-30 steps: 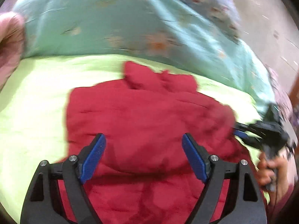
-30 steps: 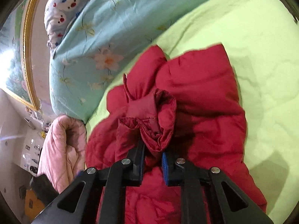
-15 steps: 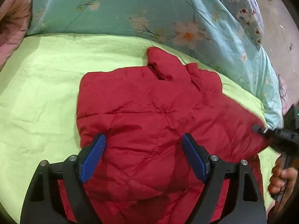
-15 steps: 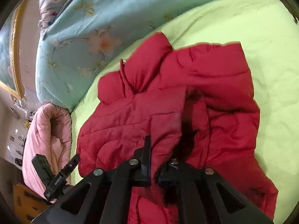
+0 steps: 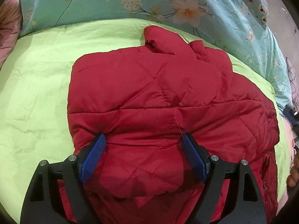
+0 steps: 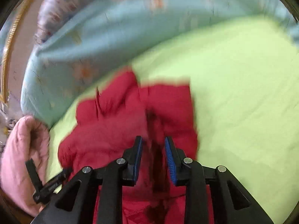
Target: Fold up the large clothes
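I see a red quilted puffer jacket [image 5: 158, 100] lying spread on a lime-green bed sheet [image 5: 37, 93]. It sits near the middle of the bed, with its collar end pointing toward a rolled teal floral quilt [image 5: 112, 1] that runs along the far edge of the sheet. A pink padded garment [image 5: 8, 24] is bunched at the far left corner, just beside the quilt.

From my left wrist camera, the left gripper [image 5: 143, 143] hangs low over the near part of the jacket. Its jaws stand wide apart, the blue pads [image 5: 93, 155] on either side of a puffed fold of red fabric. The pads look close to the cloth, but I cannot tell whether they press on it.

My right wrist camera is blurred by motion. The right gripper [image 6: 153, 145] is above the jacket [image 6: 119, 123], pointing down at it. Its jaws have just been opening and now stand a little apart. A dark crease of the red fabric shows in the gap between them, but the cloth appears to lie below, not pinched. The left tool's black frame [image 6: 46, 184] shows at the lower left of that view.
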The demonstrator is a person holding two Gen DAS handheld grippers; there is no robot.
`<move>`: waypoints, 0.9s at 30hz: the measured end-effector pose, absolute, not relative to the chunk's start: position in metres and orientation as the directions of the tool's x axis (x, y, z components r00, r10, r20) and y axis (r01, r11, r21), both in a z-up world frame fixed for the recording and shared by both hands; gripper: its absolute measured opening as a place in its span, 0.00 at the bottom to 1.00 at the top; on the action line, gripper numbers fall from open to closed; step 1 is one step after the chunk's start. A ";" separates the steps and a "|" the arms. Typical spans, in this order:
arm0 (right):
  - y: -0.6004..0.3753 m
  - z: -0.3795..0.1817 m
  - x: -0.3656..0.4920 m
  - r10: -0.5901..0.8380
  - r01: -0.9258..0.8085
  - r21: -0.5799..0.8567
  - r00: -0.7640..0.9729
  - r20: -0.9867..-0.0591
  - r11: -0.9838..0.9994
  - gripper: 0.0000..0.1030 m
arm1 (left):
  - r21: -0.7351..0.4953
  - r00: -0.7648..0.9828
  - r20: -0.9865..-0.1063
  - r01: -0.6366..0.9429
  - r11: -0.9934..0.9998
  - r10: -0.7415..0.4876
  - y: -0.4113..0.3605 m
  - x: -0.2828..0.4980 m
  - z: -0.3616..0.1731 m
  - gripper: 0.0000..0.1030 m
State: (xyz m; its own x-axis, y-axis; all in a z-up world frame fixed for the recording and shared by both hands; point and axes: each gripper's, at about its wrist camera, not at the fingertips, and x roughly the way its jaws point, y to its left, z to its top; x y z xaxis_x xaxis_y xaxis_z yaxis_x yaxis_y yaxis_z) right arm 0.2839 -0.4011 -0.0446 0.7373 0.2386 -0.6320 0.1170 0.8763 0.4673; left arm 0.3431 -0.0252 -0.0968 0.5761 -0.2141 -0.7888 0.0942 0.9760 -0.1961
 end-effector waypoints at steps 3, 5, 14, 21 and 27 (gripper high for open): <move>-0.354 -0.029 0.298 0.337 -0.055 0.429 0.712 -0.616 0.902 0.27 | -0.189 0.573 -0.792 0.092 0.978 -0.208 -0.026 0.344 -0.098 0.82; -0.322 -0.037 0.314 0.324 -0.108 0.347 0.681 -0.657 0.931 0.33 | -0.184 0.567 -0.798 0.097 0.978 -0.206 -0.028 0.346 -0.098 0.82; -0.340 -0.131 0.350 0.191 0.045 0.253 0.534 -0.823 0.966 0.00 | -0.169 0.549 -0.811 0.115 0.979 -0.204 -0.030 0.352 -0.108 0.83; -0.351 -0.143 0.355 0.261 0.066 0.346 0.529 -0.808 0.936 0.00 | -0.165 0.546 -0.816 0.100 0.981 -0.193 -0.030 0.359 -0.117 0.86; -0.342 -0.093 0.315 0.198 0.028 0.274 0.623 -0.757 0.961 0.22 | -0.167 0.530 -0.825 0.102 0.981 -0.196 -0.028 0.360 -0.114 0.86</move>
